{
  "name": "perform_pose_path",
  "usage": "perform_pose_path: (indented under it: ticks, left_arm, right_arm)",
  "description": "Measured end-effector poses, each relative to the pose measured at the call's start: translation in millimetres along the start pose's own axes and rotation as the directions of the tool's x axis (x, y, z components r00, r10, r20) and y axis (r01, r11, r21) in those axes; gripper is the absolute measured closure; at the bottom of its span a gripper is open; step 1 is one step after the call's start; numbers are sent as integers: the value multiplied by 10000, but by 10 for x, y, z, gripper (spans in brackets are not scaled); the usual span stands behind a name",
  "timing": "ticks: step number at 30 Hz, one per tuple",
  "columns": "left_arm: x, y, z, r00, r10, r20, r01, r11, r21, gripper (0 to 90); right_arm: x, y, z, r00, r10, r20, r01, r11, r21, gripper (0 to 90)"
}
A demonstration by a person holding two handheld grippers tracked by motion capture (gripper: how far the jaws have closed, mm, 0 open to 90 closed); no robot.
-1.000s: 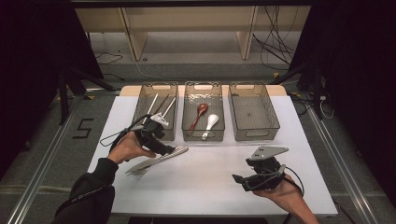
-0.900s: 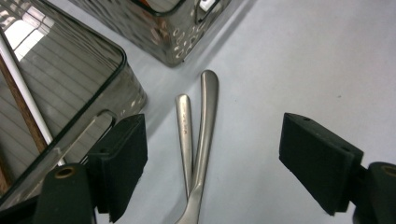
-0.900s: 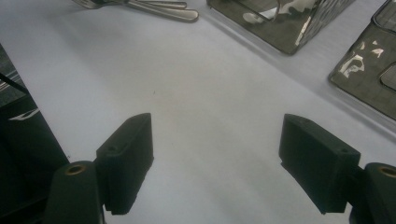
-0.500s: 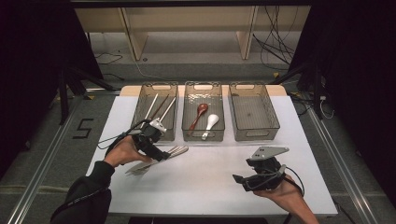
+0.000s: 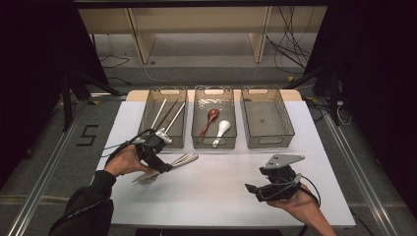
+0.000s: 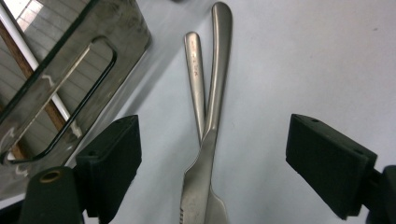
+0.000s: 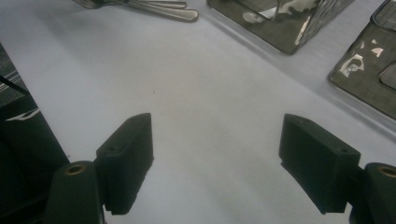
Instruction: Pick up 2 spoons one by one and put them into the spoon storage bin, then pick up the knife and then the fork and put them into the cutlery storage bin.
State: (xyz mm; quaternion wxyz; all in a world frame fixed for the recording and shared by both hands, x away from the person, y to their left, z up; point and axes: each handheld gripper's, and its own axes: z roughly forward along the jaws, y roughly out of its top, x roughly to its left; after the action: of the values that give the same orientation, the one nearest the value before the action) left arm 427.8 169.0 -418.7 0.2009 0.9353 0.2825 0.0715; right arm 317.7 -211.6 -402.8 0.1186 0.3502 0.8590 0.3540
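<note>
Cutlery sorting, part-filled trays.
Left gripper (image 5: 156,156), jaws apart, straddles loose metal cutlery (image 5: 167,166) at lower left, unsorted; left tray (image 5: 147,120) holds chopsticks (image 5: 166,115), middle tray (image 5: 195,113) two spoons (image 5: 215,125), right tray (image 5: 287,123) nothing visible; right gripper (image 5: 253,189), lower right, jaws apart, empty.

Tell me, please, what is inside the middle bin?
The middle bin holds two spoons: a brown spoon and a white spoon, lying side by side, bowls toward the far end. The near wall blurs their handle tips, so whether they touch is unclear.
</note>
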Motion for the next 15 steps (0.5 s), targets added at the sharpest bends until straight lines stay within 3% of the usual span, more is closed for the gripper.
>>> perform_pose_path:
  ticks: [4, 15]
  left_arm:
    - [5, -29, 29, 9997, 199, -153, -192, 9989, 432, 183]
    - [65, -81, 122, 9996, 163, -212, -145, 9965, 818, 228]
  right_arm:
    - [3, -1, 4, 10000, -25, -20, 25, 10000, 15, 269]
    - [-2, -3, 9, 10000, -48, -23, 48, 10000, 42, 269]
